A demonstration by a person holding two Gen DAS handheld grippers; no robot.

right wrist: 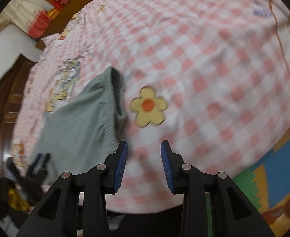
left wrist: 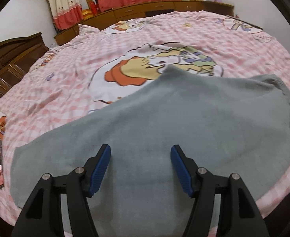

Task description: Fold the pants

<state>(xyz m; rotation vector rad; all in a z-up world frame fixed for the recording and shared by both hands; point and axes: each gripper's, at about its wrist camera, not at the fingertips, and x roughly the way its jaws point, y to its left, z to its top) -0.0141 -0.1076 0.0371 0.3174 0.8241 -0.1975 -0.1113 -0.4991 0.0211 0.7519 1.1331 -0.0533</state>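
Grey fleece pants lie spread flat on the pink checked bed sheet, near the bed's front edge. My left gripper is open and empty, just above the middle of the pants. In the right wrist view the pants lie to the left, with their elastic waistband toward the centre. My right gripper is open and empty over bare sheet, just right of the waistband's near corner. The left gripper shows blurred at the far left of the right wrist view.
The sheet carries cartoon prints and a yellow flower print. A wooden headboard ledge and curtains stand behind the bed. A dark wooden cabinet is at the left. A coloured floor mat lies below the bed's right edge.
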